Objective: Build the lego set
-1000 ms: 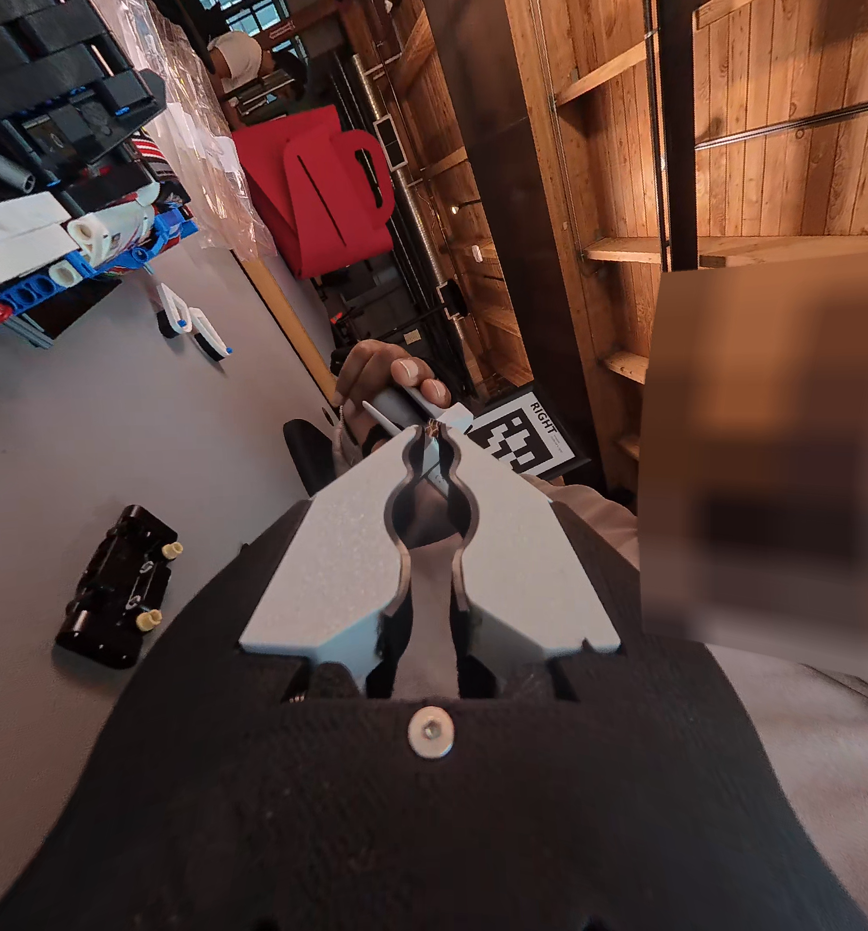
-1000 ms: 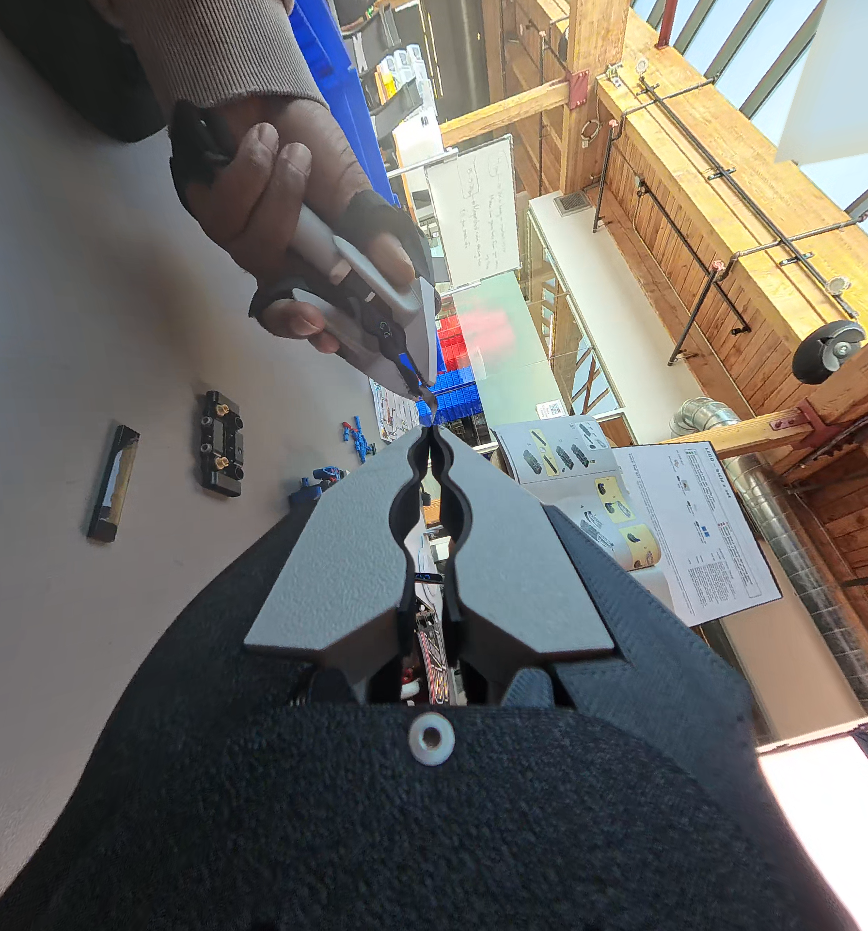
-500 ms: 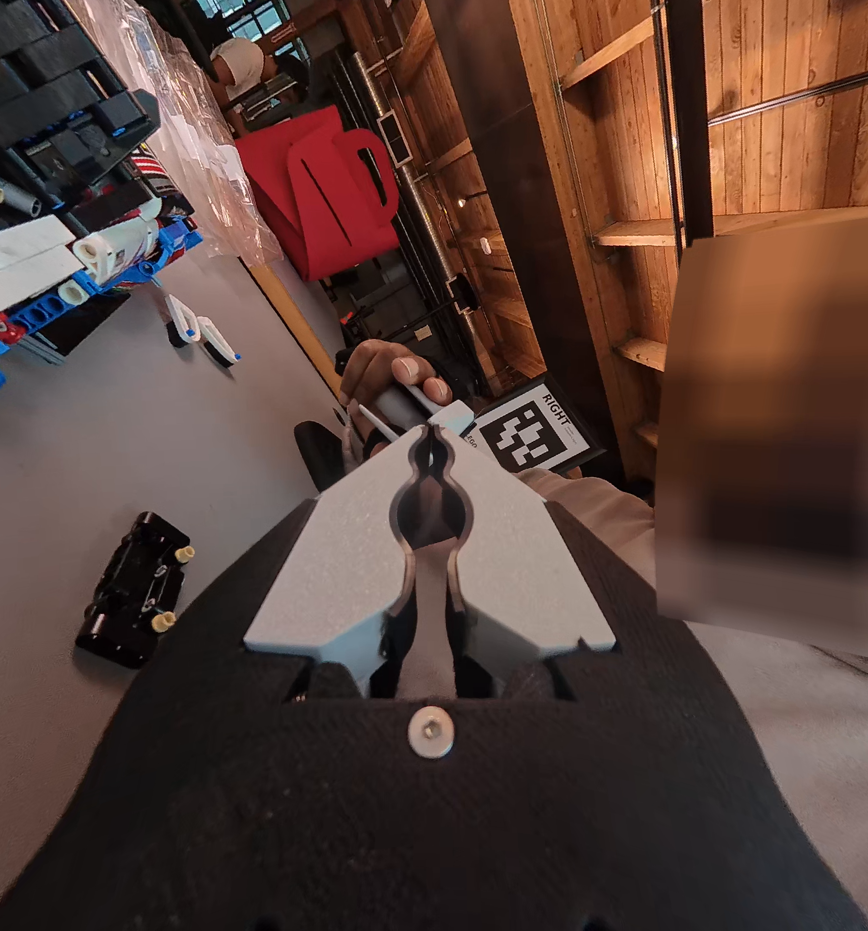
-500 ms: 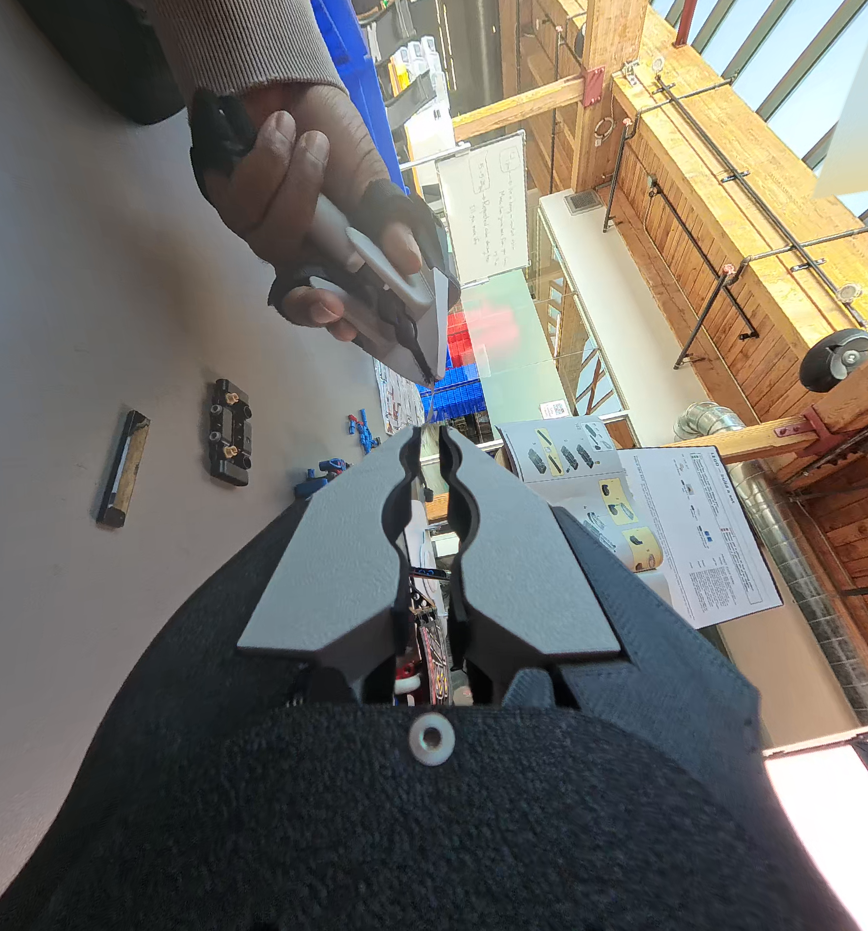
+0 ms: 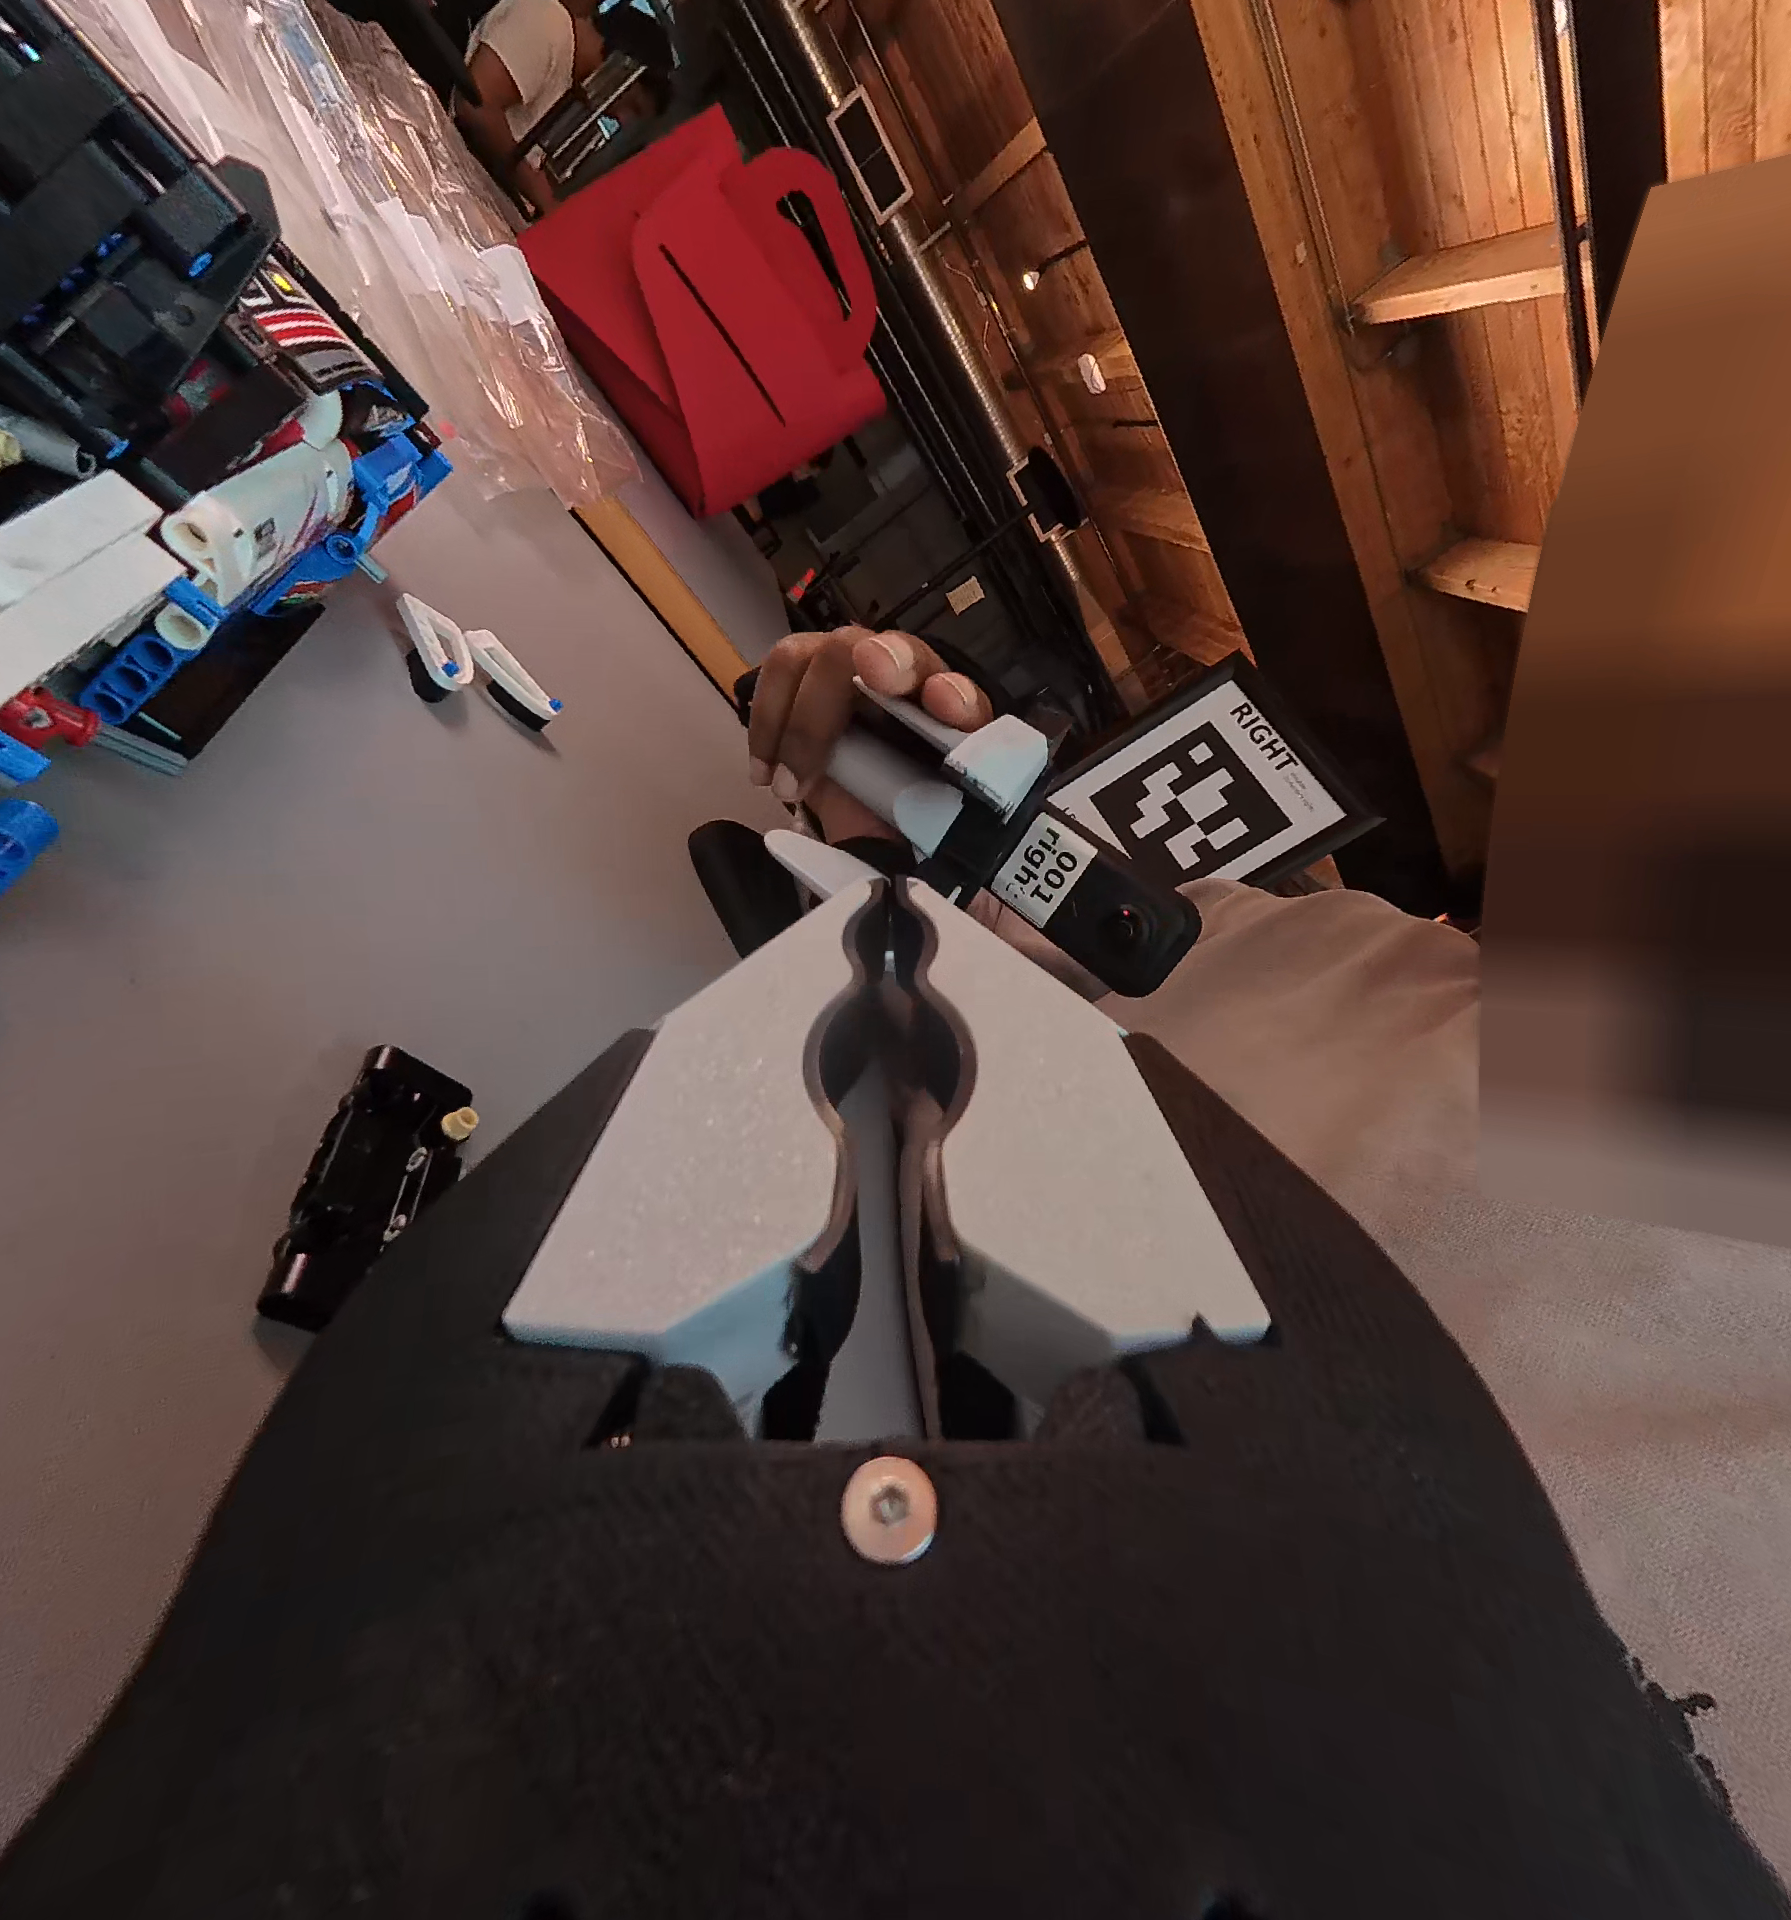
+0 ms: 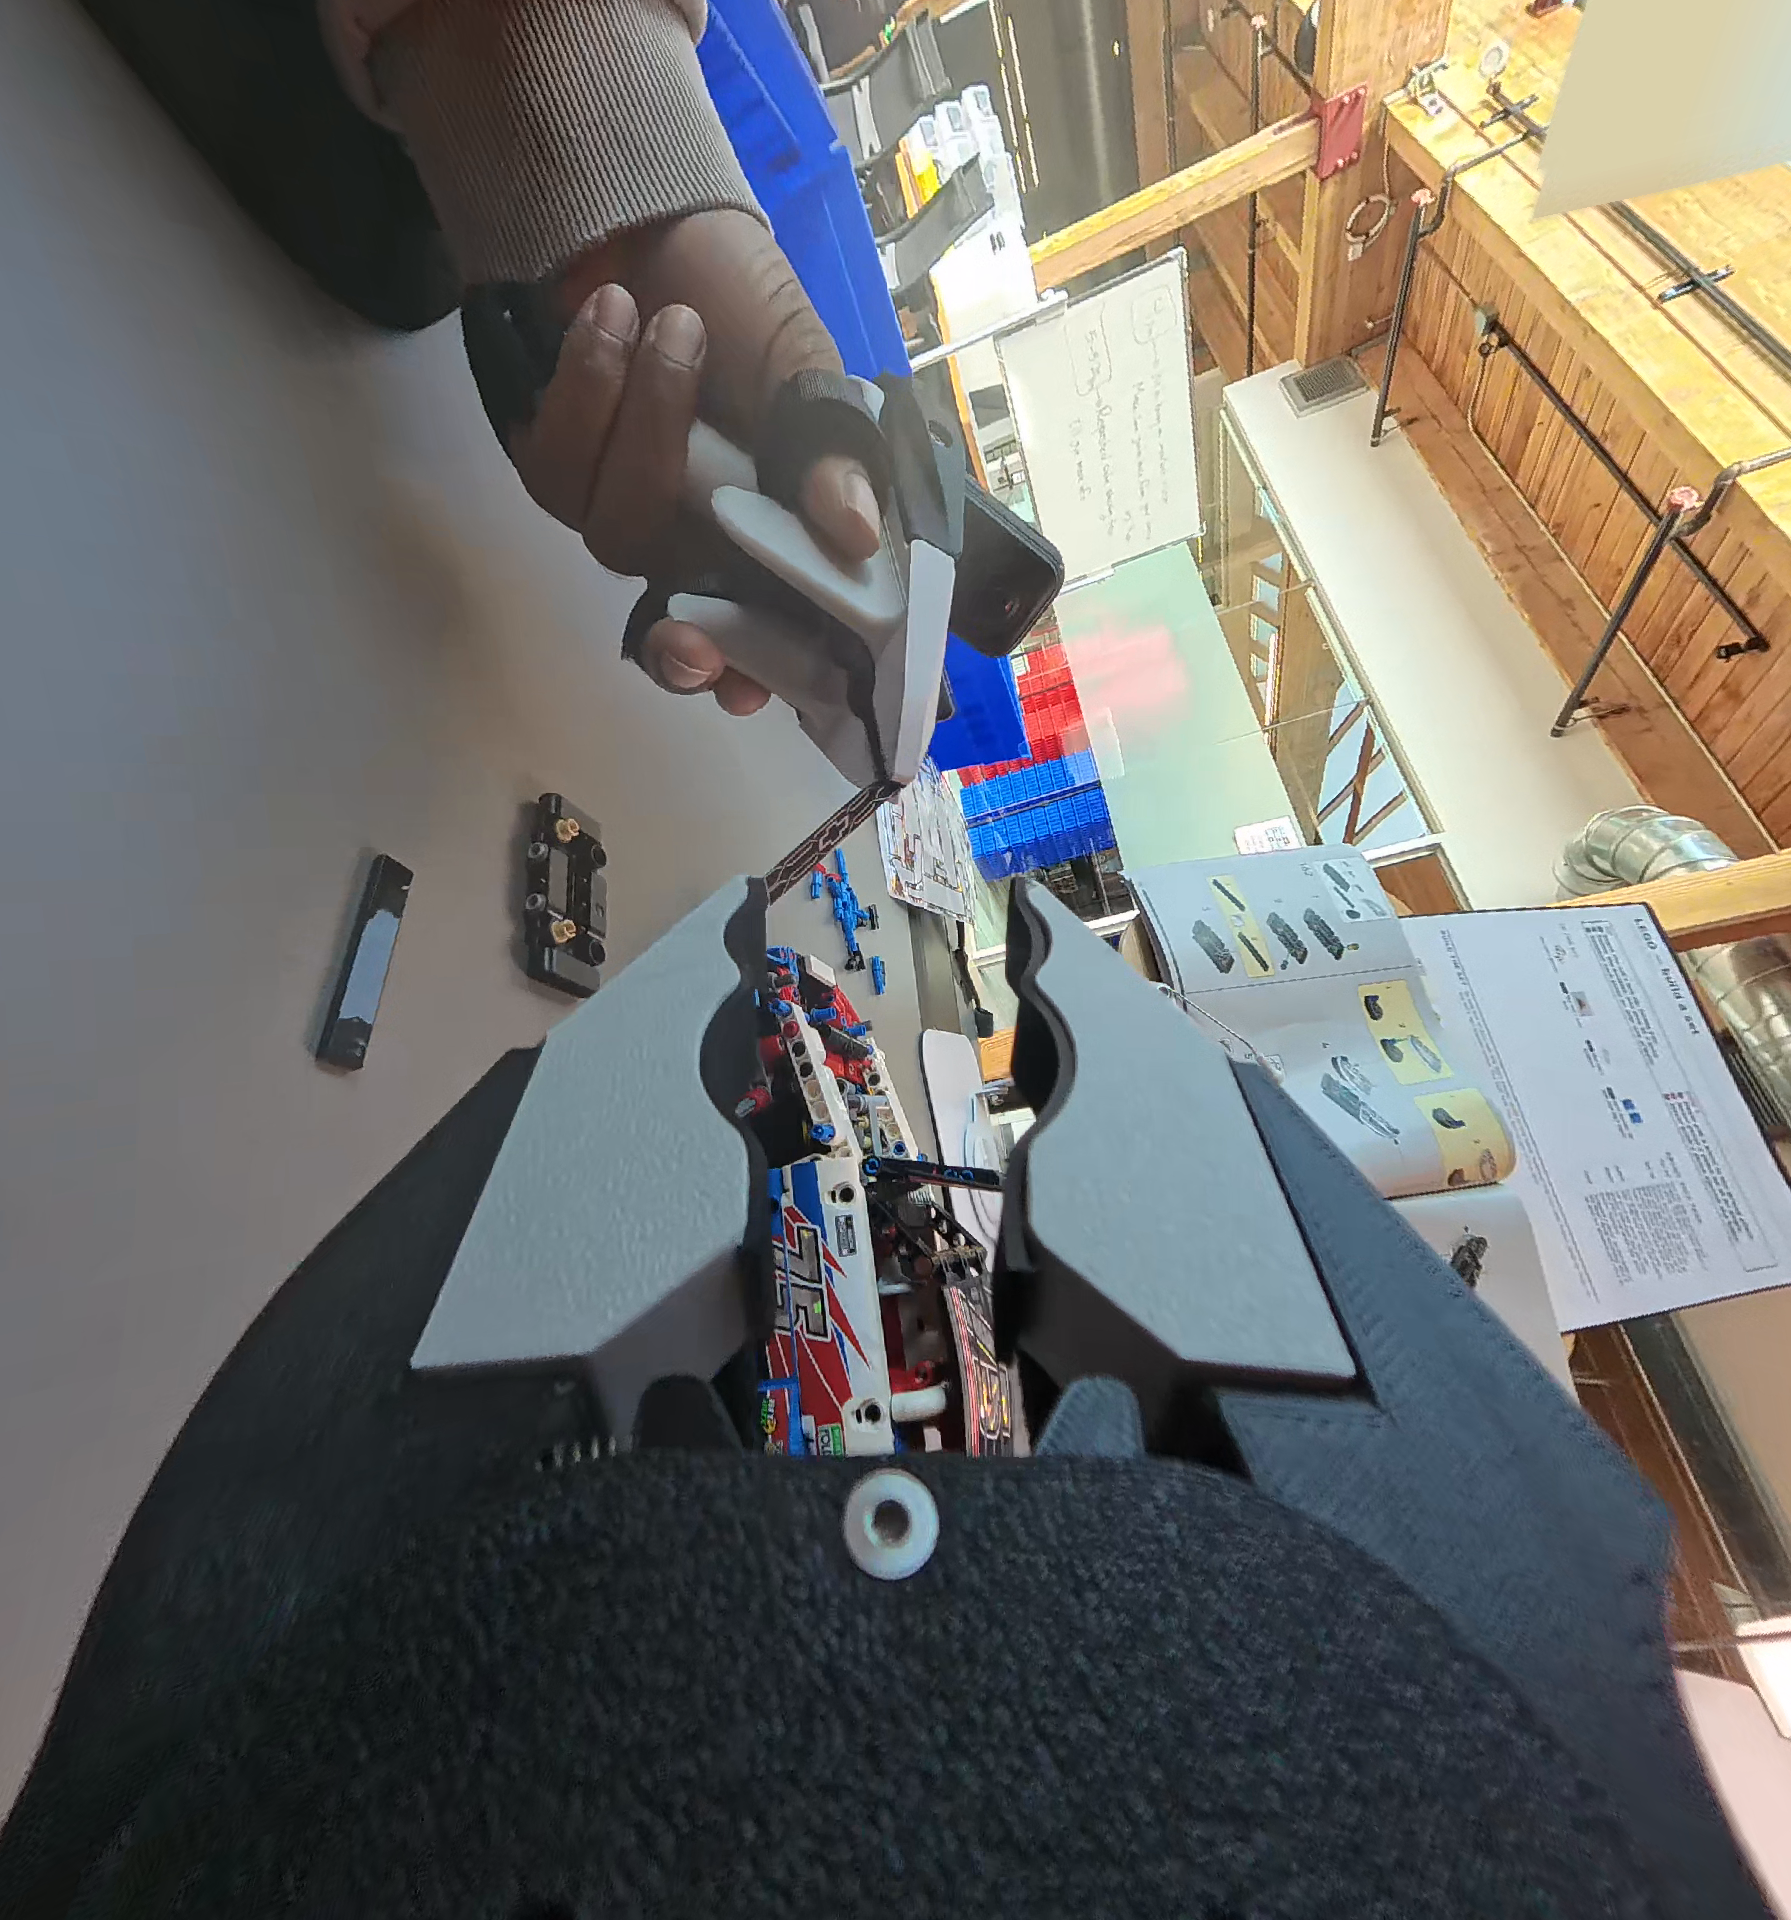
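Observation:
My left gripper [image 5: 891, 891] is shut on a thin dark patterned sticker strip. In the right wrist view the left gripper [image 6: 886, 779], held by a hand, pinches the top end of the strip [image 6: 826, 840]. The strip slants down to the tip of my right gripper's left finger [image 6: 751, 904]. My right gripper [image 6: 886, 899] is open with its jaws wide apart, and holds nothing. The partly built red, white and blue lego car [image 6: 829, 1247] lies on the table behind the right jaws. It also shows in the left wrist view [image 5: 91, 520].
A black sub-assembly with tan pins [image 6: 564, 904] [image 5: 371, 1174] and a black flat plate [image 6: 361, 977] lie on the grey table. Blue pins [image 6: 849, 920], a sticker sheet [image 6: 922, 852] and an open instruction booklet [image 6: 1338, 1018] lie farther off. Two small white parts [image 5: 475, 660] lie near the car.
My right gripper has opened and let go of the strip. The left gripper stays shut on it. The two grippers have drawn a little apart.

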`<state>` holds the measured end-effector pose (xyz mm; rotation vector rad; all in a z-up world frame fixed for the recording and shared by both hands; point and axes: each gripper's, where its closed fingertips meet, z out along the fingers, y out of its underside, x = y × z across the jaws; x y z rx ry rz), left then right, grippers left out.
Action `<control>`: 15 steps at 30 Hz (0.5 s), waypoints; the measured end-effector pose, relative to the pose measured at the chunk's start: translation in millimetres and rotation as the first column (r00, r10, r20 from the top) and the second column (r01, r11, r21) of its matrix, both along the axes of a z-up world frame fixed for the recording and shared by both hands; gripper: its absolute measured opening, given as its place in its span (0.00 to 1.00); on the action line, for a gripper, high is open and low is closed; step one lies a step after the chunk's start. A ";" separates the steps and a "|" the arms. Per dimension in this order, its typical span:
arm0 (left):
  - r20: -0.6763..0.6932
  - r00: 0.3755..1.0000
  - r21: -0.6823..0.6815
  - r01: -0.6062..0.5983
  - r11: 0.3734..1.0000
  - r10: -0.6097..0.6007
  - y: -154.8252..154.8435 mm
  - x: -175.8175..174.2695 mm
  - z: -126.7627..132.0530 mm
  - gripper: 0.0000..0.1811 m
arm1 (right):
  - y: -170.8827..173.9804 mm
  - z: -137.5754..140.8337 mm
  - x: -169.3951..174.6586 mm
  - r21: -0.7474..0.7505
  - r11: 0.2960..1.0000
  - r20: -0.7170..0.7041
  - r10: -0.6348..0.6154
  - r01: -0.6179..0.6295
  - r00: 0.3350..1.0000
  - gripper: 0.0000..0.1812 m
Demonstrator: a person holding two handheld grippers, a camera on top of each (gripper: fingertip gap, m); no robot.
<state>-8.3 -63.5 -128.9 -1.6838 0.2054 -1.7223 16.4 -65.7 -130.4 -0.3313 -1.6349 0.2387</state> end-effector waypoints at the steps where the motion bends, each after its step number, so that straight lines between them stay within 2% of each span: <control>1: 0.005 1.000 -0.010 0.005 1.000 -0.005 0.1 0.0 -0.9 0.00 | 1.0 0.4 0.3 0.006 1.000 0.000 -0.004 0.004 1.000 0.24; 5: 0.070 0.997 -0.037 0.013 0.999 -0.010 1.2 -4.1 3.3 0.00 | 4.6 -2.9 1.6 0.025 1.000 0.021 -0.018 0.018 1.000 0.28; 8: 0.059 0.998 -0.029 -0.003 1.000 0.005 3.0 -8.6 3.2 0.00 | 6.0 -1.4 2.0 0.005 1.000 0.016 -0.020 0.020 1.000 0.29; 10: 0.059 0.998 -0.013 -0.007 1.000 0.008 2.5 -9.8 5.9 0.00 | 6.5 2.9 2.1 -0.098 0.995 0.001 -0.007 0.007 1.000 0.29; 11: 0.055 0.998 0.002 -0.011 1.000 0.011 2.2 -9.9 7.0 0.00 | 6.9 4.8 2.3 -0.229 0.973 0.002 0.011 -0.010 1.000 0.27; 12: 0.051 0.999 0.020 -0.015 1.000 0.014 1.8 -10.0 8.6 0.00 | 7.6 4.9 2.5 -0.398 0.917 0.019 0.038 -0.027 0.999 0.24; 13: 0.046 0.999 0.041 -0.022 0.999 0.020 1.4 -10.0 10.6 0.00 | 8.7 4.8 2.8 -0.566 0.823 0.035 0.073 -0.040 0.997 0.24; 15: 0.031 0.999 0.109 -0.048 0.993 0.045 1.0 -11.1 16.6 0.00 | 11.6 10.7 3.9 -0.826 0.560 0.025 0.143 -0.060 0.989 0.24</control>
